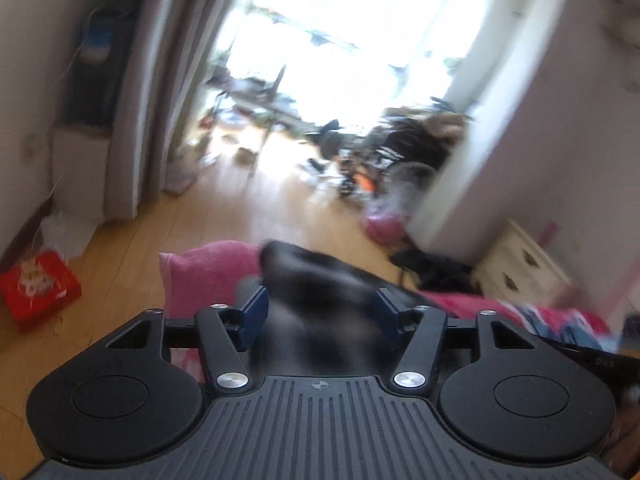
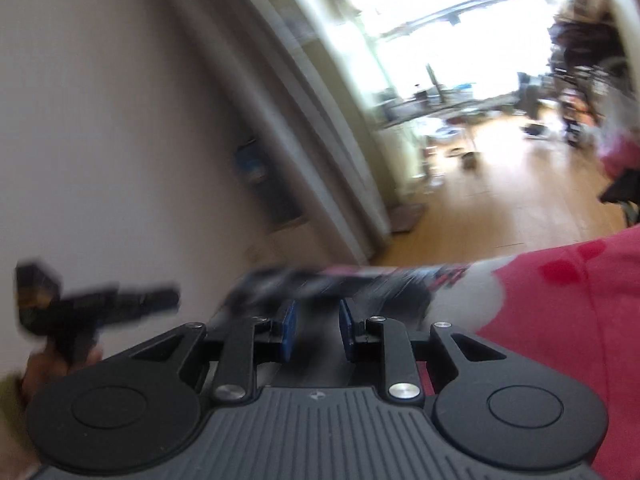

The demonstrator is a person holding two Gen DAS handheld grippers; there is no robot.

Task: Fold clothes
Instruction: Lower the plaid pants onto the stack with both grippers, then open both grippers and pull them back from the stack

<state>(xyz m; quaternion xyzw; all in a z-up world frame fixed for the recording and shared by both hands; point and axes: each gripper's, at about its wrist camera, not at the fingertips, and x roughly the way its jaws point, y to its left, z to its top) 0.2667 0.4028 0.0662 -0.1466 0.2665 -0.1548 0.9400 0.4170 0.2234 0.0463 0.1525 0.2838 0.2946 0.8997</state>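
Room first: wood floor (image 1: 168, 232) running to a bright window, pale curtain (image 1: 160, 92) on the left, small white drawer unit (image 1: 520, 264) by the far wall; both views smeared w/ motion blur. Nearer, a bed or similar surface w/ a red-pink patterned cover (image 2: 560, 340), a pink towel-like cloth (image 1: 208, 276) bunched at its edge, a red box (image 1: 38, 290) on the floor. Task item: a dark garment (image 1: 316, 304), lying on the cover straight ahead of the left gripper (image 1: 320, 314) and passing btwn its fingers; too blurred to say what kind of clothing. Left jaws stand fairly wide, blue pads clear of the fabric on both sides as far as can be seen, so no grip there. Right gripper (image 2: 319, 330) is narrow, pads close together; dark striped cloth sits just ahead of it, but can't tell if any is actually pinched. At left edge of the right view, the other gripper in a hand (image 2: 60, 364), blurred. Likely step: re-grasping or laying out the garment before a fold. To do it well, prob: slow down, find a real edge or corner rather than mid-fabric, take it w/ both grippers well apart, pull taut and flat on the cover, keep the pink cloth out of the fold.
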